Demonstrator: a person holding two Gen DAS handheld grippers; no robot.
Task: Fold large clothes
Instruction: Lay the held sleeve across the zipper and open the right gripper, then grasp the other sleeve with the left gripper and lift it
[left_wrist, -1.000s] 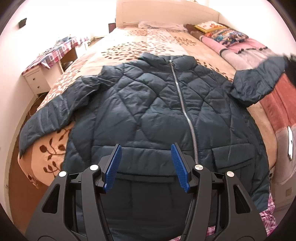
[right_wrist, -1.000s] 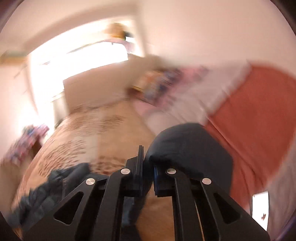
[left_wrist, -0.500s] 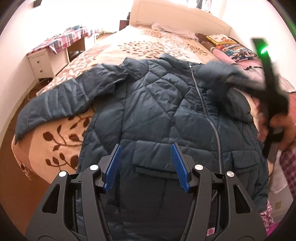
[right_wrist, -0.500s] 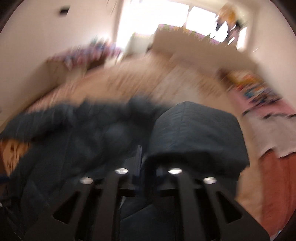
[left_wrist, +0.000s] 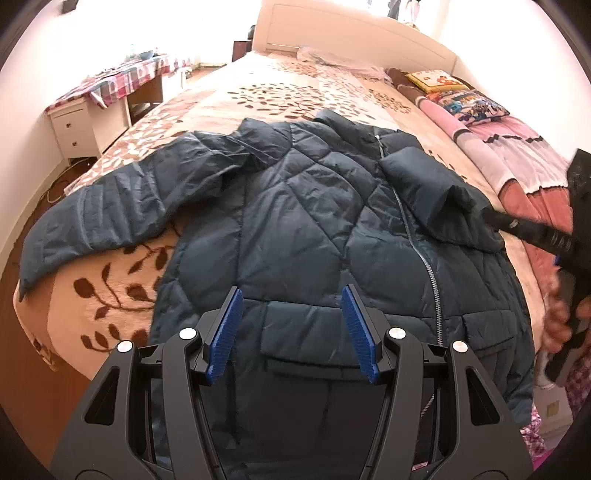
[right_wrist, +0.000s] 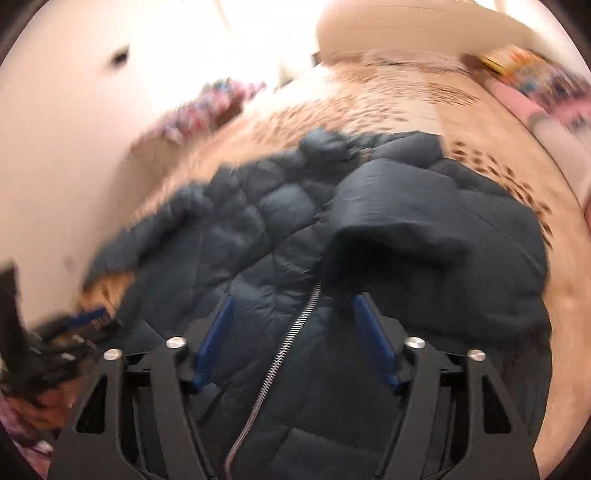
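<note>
Now the right gripper (right_wrist: 291, 336), just released and closing empty, is leaving the right sleeve (left_wrist: 436, 195) folded across the jacket (left_wrist: 314, 236) (left gripper (left_wrist: 291, 328) hovering apart); the left sleeve (left_wrist: 110, 214) is probably next.

The right wrist view is blurring everywhere, so the leaf pattern of the bed (right_wrist: 388, 99) and the things on the table (right_wrist: 207, 103) are smearing together. The jacket (left_wrist: 314, 229) hem is hiding behind the left gripper (left_wrist: 291, 328) and running off the bottom edge. The right gripper (left_wrist: 524, 229) is being cut by the picture's right edge, so its fingers are not showing there.
</note>
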